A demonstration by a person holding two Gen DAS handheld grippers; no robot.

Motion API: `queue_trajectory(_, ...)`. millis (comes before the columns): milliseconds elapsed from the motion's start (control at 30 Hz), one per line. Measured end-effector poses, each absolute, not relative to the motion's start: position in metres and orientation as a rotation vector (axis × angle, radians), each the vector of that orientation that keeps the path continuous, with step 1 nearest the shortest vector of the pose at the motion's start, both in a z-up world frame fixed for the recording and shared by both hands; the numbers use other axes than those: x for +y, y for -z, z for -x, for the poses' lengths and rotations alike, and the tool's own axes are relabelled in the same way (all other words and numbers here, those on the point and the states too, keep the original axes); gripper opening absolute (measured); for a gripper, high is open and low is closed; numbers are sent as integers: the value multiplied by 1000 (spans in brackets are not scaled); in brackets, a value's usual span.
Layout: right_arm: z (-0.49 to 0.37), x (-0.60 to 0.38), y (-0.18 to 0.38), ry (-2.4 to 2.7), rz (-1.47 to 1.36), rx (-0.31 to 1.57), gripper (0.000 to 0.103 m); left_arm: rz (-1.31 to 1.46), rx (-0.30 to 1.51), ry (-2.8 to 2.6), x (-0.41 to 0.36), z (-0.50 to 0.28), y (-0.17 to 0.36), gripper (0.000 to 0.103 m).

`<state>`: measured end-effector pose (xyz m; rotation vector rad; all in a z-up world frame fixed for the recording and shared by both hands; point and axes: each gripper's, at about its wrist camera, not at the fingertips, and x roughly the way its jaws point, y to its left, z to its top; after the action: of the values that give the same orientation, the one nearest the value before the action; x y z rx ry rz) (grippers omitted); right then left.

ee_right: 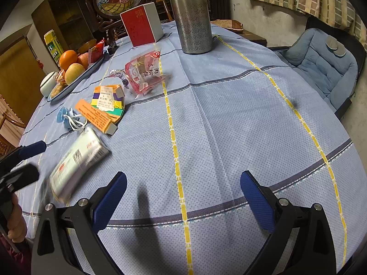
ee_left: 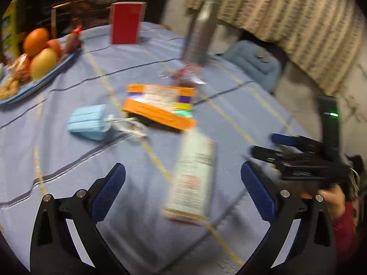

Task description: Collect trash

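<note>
Trash lies on the blue checked tablecloth (ee_right: 229,114). A white printed carton (ee_left: 192,176) (ee_right: 78,158) is blurred between the wide-apart fingers of my open left gripper (ee_left: 183,181) (ee_right: 41,159), and the pads do not touch it. Farther off are an orange and purple flattened box (ee_left: 158,105) (ee_right: 101,107), a crumpled blue face mask (ee_left: 88,122) (ee_right: 68,116) and a clear red snack wrapper (ee_left: 185,75) (ee_right: 144,73). My right gripper (ee_right: 183,192) (ee_left: 263,144) is open over bare cloth, right of the carton.
A tall metal bottle (ee_right: 192,16) and a red and white box (ee_right: 140,26) stand at the far side. A blue plate (ee_right: 68,89) of fruit and snacks sits far left. A chair with a blue cushion (ee_right: 321,61) stands past the table's right edge.
</note>
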<state>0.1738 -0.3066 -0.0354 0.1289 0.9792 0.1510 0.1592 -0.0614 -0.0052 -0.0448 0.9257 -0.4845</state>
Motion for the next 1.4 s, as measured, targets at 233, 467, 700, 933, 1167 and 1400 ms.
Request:
queue_trajectory(233, -174, -308, 35, -151, -138, 976, 97, -21, 922, 379, -73, -160, 18, 97)
queue_trajectory(467, -174, -311, 34, -142, -152, 969, 97, -156, 939, 375, -105, -162, 34, 92)
queue_trajectory(700, -174, -311, 34, -144, -148, 972, 97, -193, 929, 372, -110, -158, 34, 47)
queue_trajectory(933, -175, -294, 26, -222, -92, 939, 97, 3, 839, 255, -58, -160, -2, 47)
queue_trajectory(1167, -214, -223, 17, -326, 119, 928, 97, 159, 778, 154, -18, -158, -25, 47)
queue_trajectory(1400, -262, -178, 38, -331, 244, 988, 98, 201, 762, 127, -9, -159, -30, 47)
